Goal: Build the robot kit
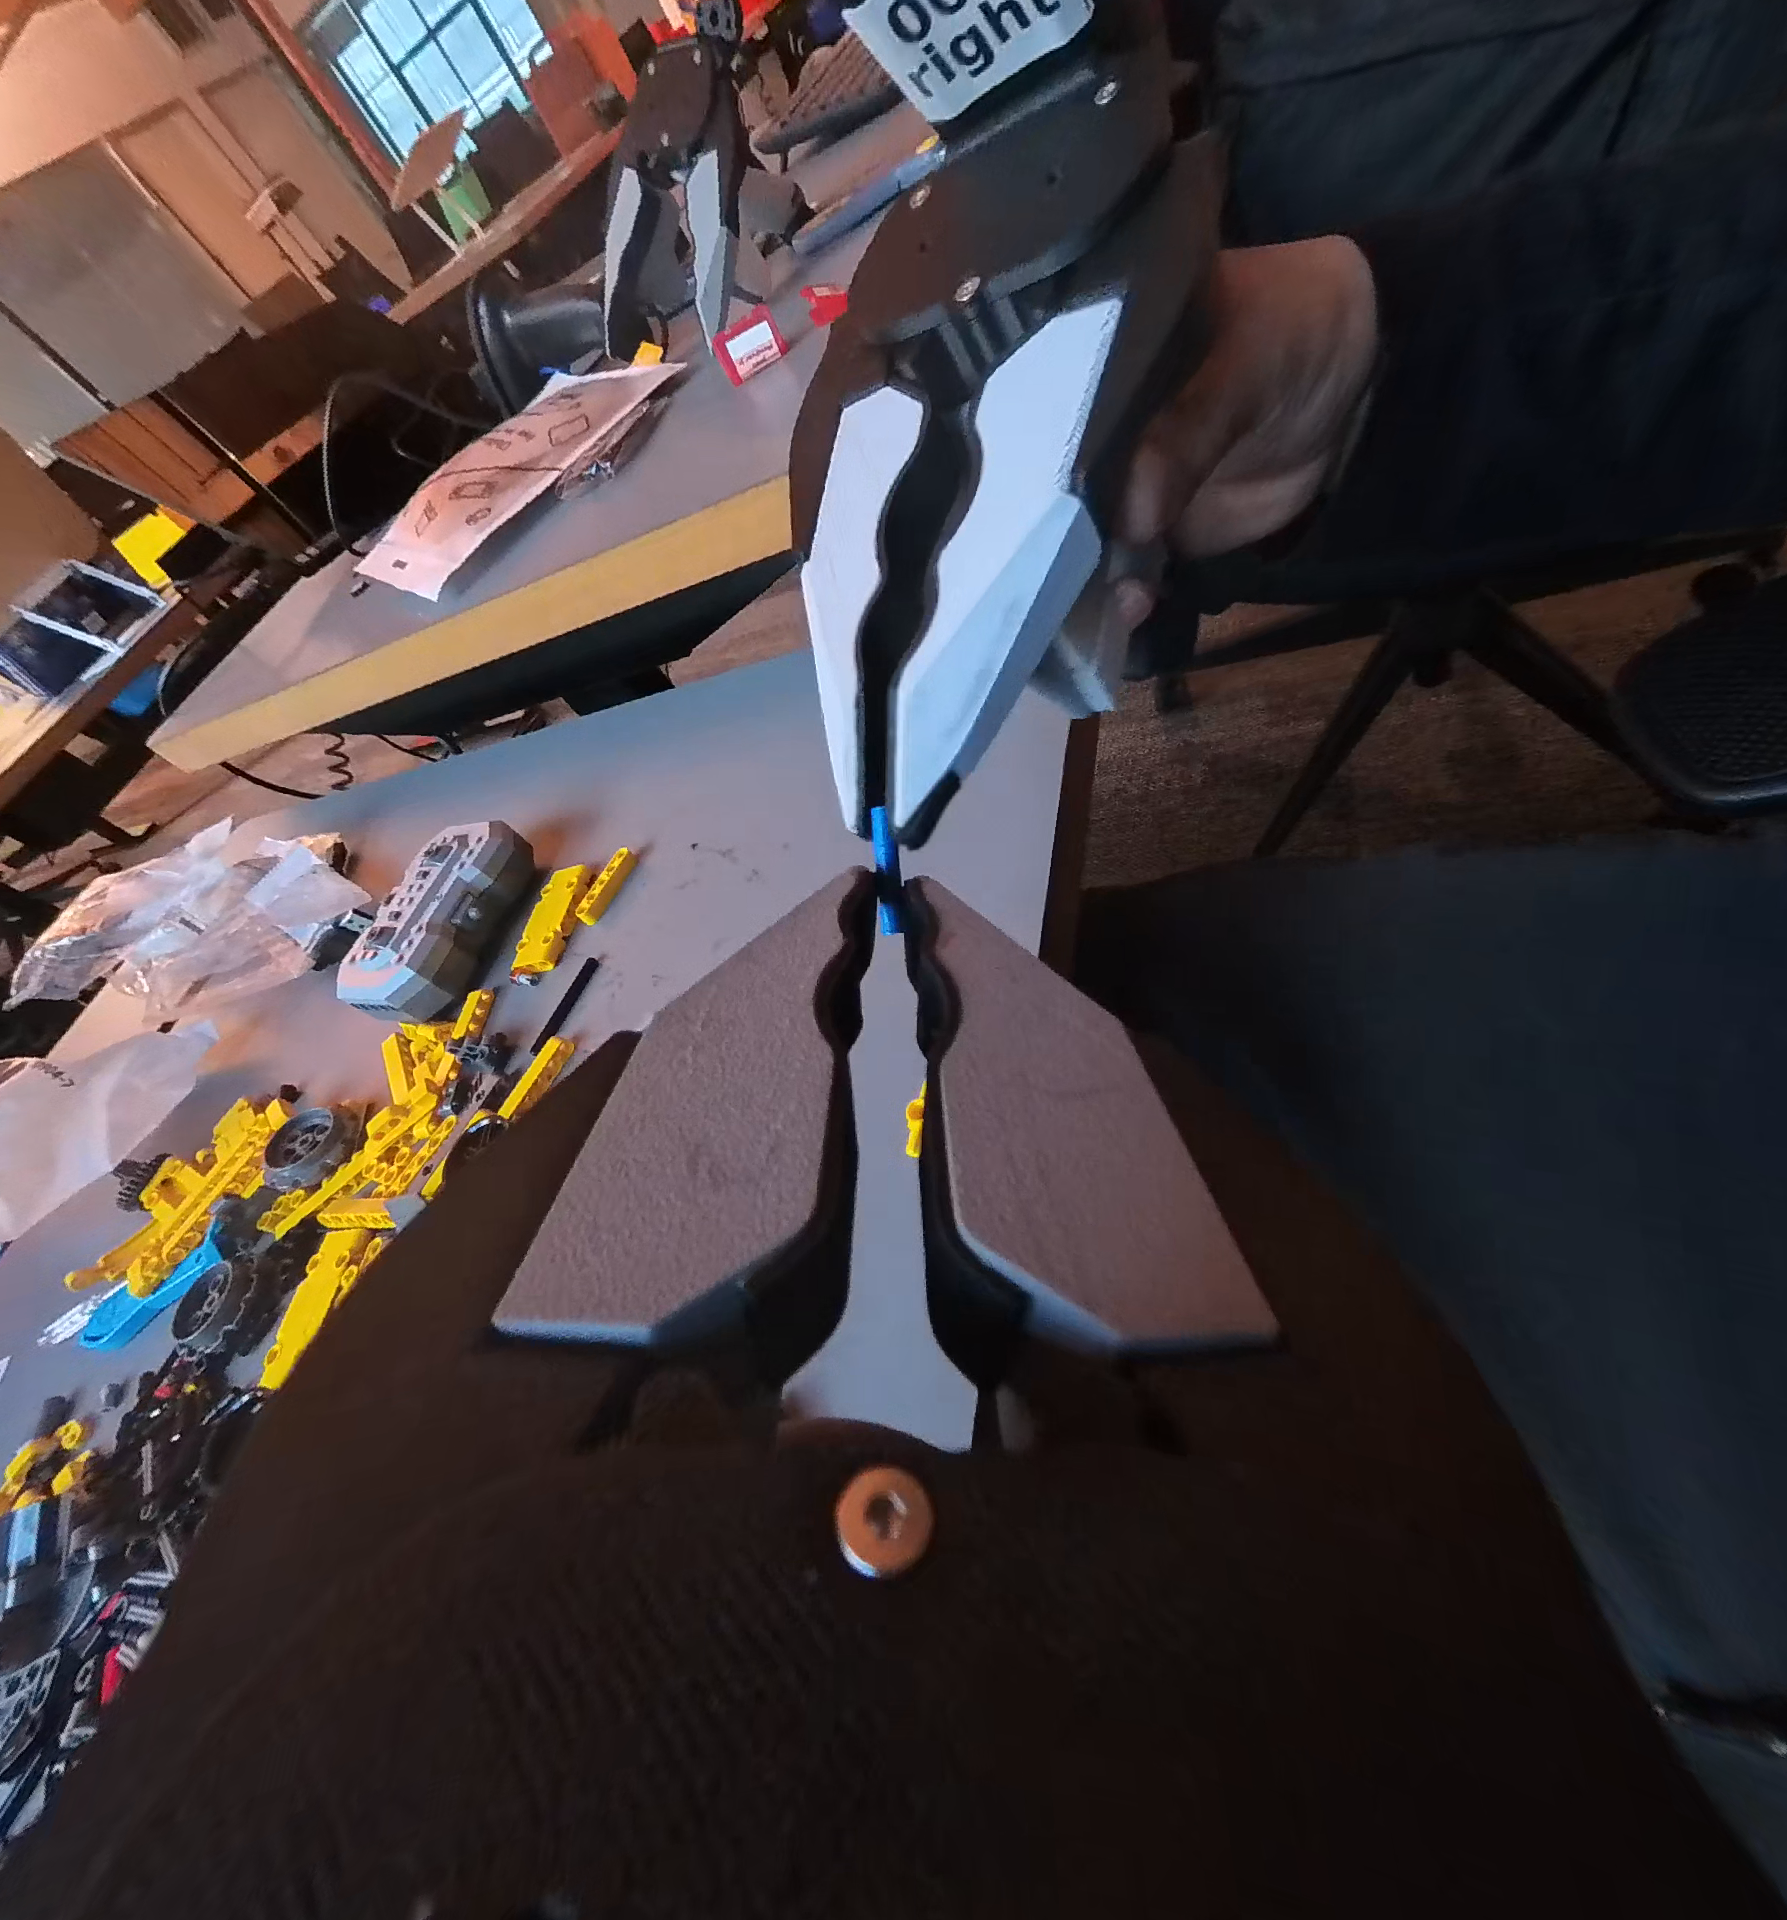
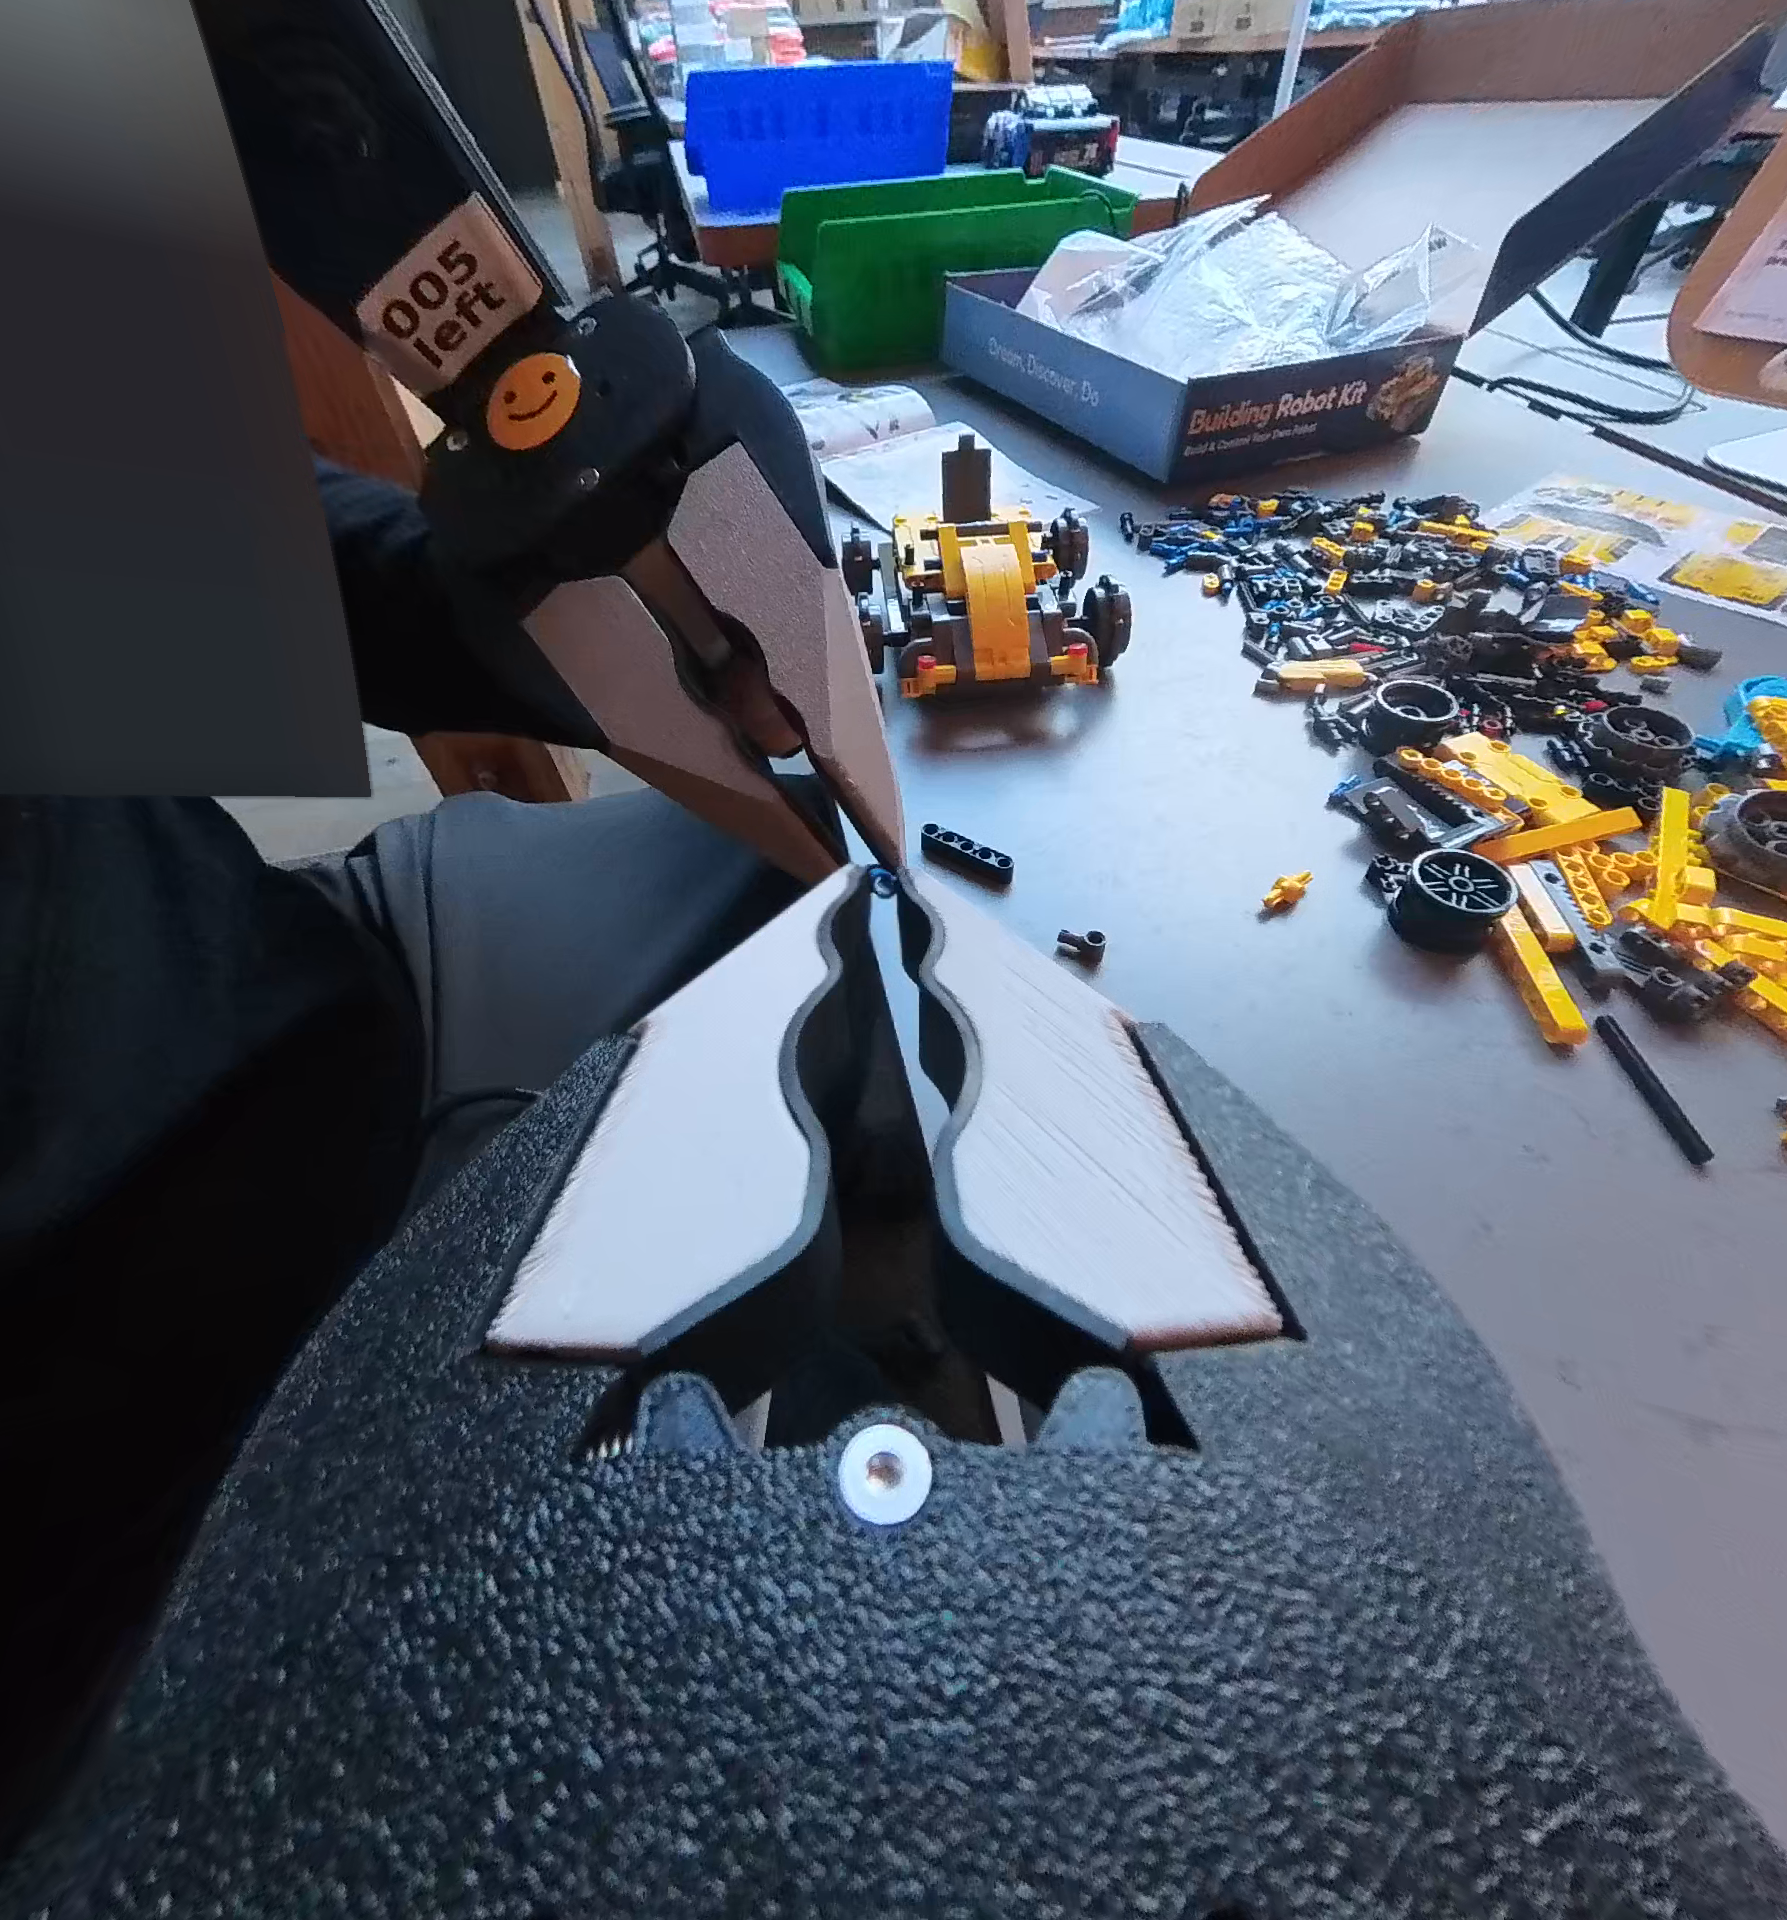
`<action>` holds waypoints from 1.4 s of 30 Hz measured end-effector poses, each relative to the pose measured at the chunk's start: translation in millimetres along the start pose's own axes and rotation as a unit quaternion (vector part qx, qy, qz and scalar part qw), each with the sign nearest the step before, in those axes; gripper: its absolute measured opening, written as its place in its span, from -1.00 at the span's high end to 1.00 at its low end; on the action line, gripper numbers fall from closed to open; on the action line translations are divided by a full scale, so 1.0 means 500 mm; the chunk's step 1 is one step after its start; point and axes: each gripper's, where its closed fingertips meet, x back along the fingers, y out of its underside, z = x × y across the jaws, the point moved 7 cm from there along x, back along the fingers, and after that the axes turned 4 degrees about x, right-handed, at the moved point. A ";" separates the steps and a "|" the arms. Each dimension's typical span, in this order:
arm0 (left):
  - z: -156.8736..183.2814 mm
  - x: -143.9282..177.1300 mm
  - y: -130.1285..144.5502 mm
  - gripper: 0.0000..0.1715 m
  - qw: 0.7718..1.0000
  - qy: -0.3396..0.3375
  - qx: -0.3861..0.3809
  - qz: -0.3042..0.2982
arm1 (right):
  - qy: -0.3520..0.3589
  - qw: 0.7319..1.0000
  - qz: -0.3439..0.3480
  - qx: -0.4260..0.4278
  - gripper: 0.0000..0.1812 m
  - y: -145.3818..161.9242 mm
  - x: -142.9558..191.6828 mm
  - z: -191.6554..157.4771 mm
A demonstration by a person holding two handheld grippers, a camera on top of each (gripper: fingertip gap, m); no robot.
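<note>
A small blue pin (image 1: 884, 860) is held above the near edge of the grey table (image 1: 723, 790). My left gripper (image 1: 887, 902) is shut on its lower end. My right gripper (image 1: 881, 823) comes down from above, held by a hand, and is shut on its upper end. The two pairs of fingertips meet tip to tip, almost touching. In the right wrist view my right gripper (image 2: 881, 883) pinches the pin (image 2: 881, 882), which shows only as a small dark ring. There the left gripper (image 2: 870, 858) comes in from the upper left. Most of the pin is hidden by the fingers.
A yellow and black model car (image 2: 982, 597) stands behind the grippers. A black beam (image 2: 967, 840), a yellow pin (image 2: 1287, 888) and a heap of loose parts (image 2: 1595, 748) lie to the right. A kit box (image 2: 1211, 358), a green bin (image 2: 930, 260), a grey hub (image 1: 442, 920) and plastic bags (image 1: 182, 914) are around.
</note>
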 end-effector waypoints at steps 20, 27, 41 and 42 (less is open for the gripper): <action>-0.023 -0.056 0.125 0.80 0.962 0.048 0.129 -0.234 | 0.056 0.985 -0.154 -0.059 0.96 0.083 -0.049 0.056; -0.022 -0.073 0.130 0.93 0.958 0.081 0.127 -0.246 | 0.045 0.983 -0.168 -0.065 0.96 0.087 -0.054 0.058; -0.019 -0.083 0.134 0.98 0.965 0.073 0.140 -0.211 | 0.045 0.964 -0.261 -0.013 0.97 0.079 -0.070 0.059; -0.018 -0.084 0.134 0.98 0.966 0.072 0.140 -0.207 | 0.046 0.962 -0.268 -0.008 0.97 0.078 -0.072 0.059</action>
